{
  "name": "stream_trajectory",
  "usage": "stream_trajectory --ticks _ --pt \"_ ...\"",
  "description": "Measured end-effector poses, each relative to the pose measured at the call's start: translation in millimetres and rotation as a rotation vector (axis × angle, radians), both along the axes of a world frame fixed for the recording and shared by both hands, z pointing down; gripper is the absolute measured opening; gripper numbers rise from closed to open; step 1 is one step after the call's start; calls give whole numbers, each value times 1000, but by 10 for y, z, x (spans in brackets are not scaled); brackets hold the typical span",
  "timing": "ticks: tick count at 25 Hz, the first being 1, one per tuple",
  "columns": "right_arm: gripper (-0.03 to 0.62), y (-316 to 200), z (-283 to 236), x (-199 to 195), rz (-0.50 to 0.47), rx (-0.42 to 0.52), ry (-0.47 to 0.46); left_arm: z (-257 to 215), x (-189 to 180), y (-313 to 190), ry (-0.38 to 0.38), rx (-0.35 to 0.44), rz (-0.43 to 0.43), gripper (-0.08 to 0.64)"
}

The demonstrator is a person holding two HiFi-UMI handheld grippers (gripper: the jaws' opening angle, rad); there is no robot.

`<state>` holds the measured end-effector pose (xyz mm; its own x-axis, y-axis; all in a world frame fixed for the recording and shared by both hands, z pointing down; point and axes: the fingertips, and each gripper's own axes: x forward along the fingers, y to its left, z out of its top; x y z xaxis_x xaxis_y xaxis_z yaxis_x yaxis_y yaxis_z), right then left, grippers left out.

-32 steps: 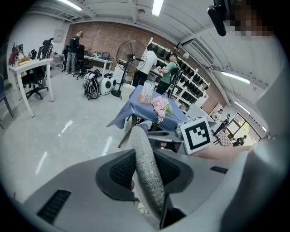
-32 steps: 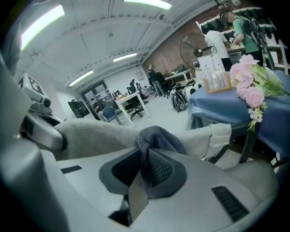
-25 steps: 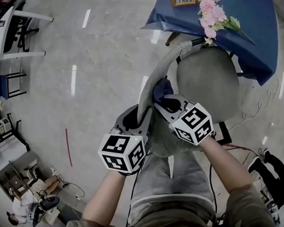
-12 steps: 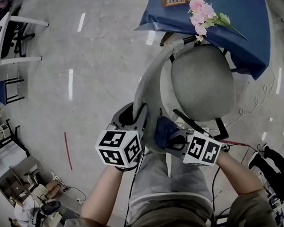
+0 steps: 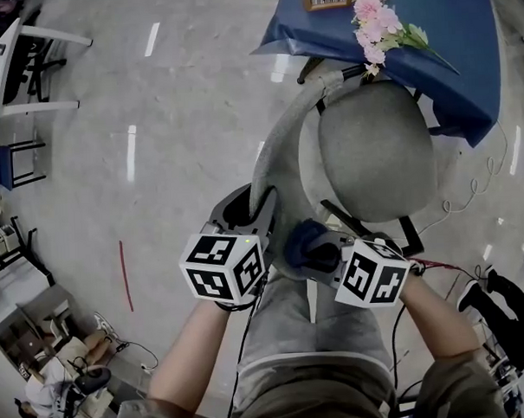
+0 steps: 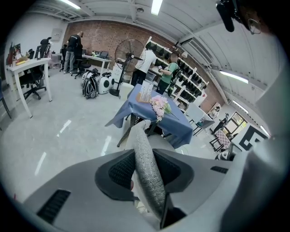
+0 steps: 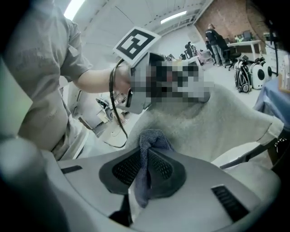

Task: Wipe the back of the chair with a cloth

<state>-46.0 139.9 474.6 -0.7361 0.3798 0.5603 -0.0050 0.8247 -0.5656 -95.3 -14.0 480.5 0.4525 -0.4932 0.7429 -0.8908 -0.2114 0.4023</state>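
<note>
Left hand-held gripper [image 6: 145, 176] is clamped over the upper edge of the grey chair back [image 6: 144, 158]. Its two dark pads press on either face of the fabric rim, which runs straight out between them. From the head view, this gripper sits at the near end of the curved backrest, close to the person's body, with its marker cube facing up.

Right hand-held gripper [image 7: 146, 174] is pinched on a blue cloth [image 7: 149, 145]. The fabric is folded between its pads, with a bunched wad sticking out past the tips and a tail hanging down behind them. That wad lies against the fuzzy grey face of the chair back. In the head view the cloth sits on the side of the backrest that faces the round grey seat [image 5: 376, 151], just beside the left gripper and low on the near end of the back. The two grippers are close together, with the backrest edge between them.

Beyond the chair stands a bench draped in a blue tablecloth [image 5: 472, 56]. A bunch of pink flowers [image 5: 375, 21] lies on it near the chair's far end. Around the chair is pale polished floor [image 5: 180, 121].
</note>
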Motion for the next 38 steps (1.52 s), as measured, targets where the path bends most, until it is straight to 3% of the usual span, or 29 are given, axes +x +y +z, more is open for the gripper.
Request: stream_trajectory --ticks 4,8,11,19,22,31,38 --pt "57 -398 9 -230 122 72 -25 5 0 3 -1 -9 5 137" --pt "57 -871 27 -365 301 81 -55 -27 -23 14 -13 -14 1 137" --pt "57 -1028 63 -386 333 108 -52 -79 -44 18 -4 -15 -25 133" --pt "55 -1646 -22 -266 602 185 -87 -523 -86 -28 -5 94 -38 133" --pt "55 -1846 -308 -221 666 214 -118 -716 -89 -42 4 121 -25 133" --pt "57 -2172 -1563 130 794 432 -219 -1491 -138 -158 11 273 -18 101" --pt "57 -2089 -2623 410 870 581 -317 -2217 -205 -174 -74 427 47 78"
